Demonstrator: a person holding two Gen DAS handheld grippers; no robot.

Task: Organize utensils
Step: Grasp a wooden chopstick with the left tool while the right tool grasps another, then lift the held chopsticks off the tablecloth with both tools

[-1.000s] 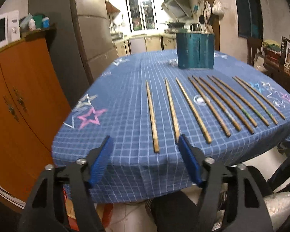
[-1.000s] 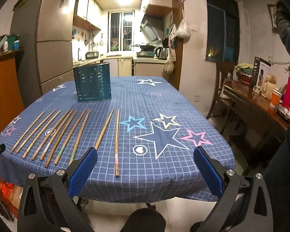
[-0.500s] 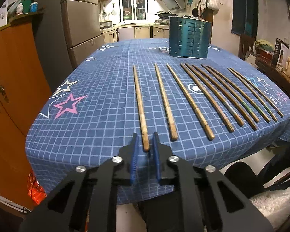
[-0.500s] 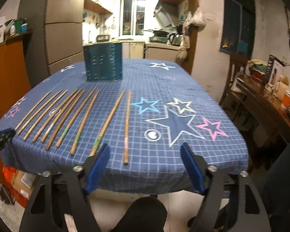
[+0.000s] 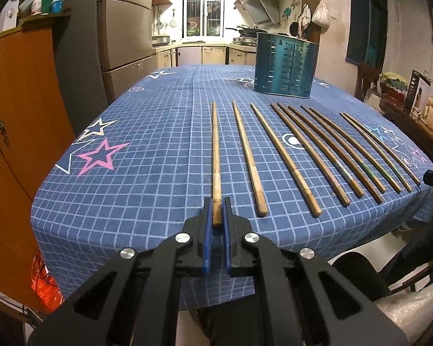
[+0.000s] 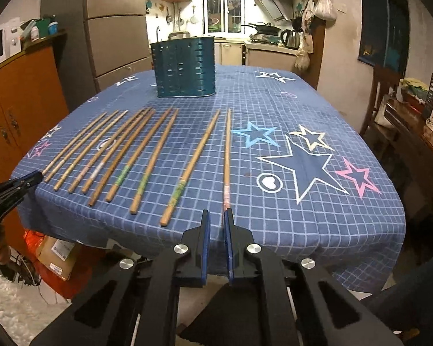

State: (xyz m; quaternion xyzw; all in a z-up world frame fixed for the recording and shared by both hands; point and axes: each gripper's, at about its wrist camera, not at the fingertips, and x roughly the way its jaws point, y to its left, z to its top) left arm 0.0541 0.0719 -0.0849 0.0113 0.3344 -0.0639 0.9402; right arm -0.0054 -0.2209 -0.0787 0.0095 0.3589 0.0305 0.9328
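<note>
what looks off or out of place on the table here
Nothing is spilled or broken. The chopsticks lie in a fairly neat row, though the spacing is uneven, and the teal holder stands upright behind them. The left gripper and right gripper each pinch an end chopstick.

A tall teal slotted metal utensil holder (image 6: 184,67) stood upright behind the row of wooden chopsticks (image 6: 121,150). To its right, the blue checked star-printed tablecloth (image 6: 317,132) lay bare, giving gripper room.
</note>
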